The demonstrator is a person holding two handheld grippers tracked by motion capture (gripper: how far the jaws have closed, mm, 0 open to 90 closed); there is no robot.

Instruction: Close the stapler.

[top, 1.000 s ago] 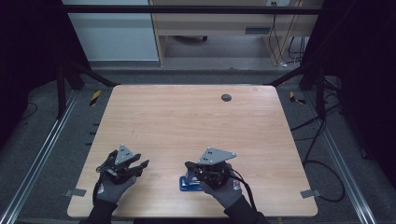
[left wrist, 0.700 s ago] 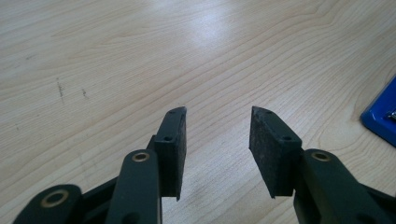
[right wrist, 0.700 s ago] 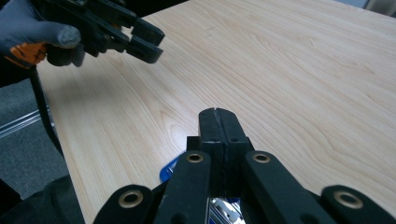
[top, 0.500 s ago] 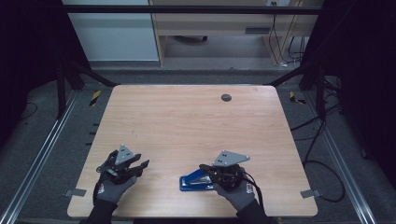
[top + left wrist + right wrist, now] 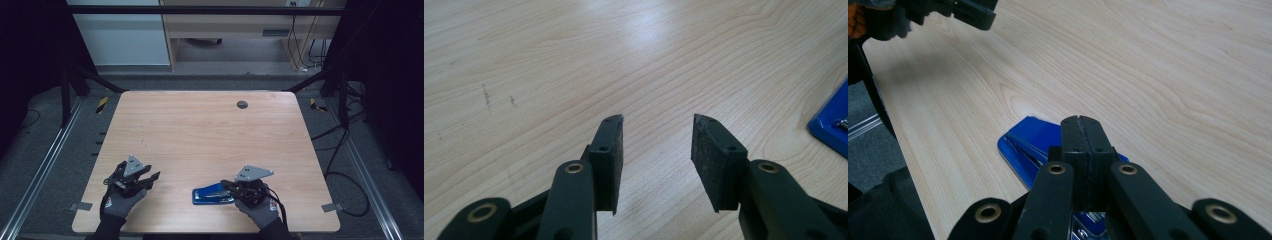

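A blue stapler (image 5: 210,194) lies flat on the wooden table (image 5: 210,135) near its front edge. My right gripper (image 5: 227,186) hangs over the stapler's right end with its jaws pressed together and nothing between them. In the right gripper view the shut pads (image 5: 1080,125) sit above the stapler (image 5: 1028,142). My left gripper (image 5: 152,178) is at the front left, apart from the stapler, and stands open. Its pads (image 5: 656,145) frame bare wood, and a corner of the stapler (image 5: 831,130) shows at the right edge.
A small dark round hole (image 5: 242,104) sits near the table's far edge. Metal frame rails (image 5: 45,165) run along both sides. Cables (image 5: 345,165) lie on the floor to the right. The left gripper (image 5: 968,12) shows in the top left of the right gripper view.
My right gripper has slid to the right and sunk a little, uncovering more of the stapler, which has stayed put. The left gripper has not moved.
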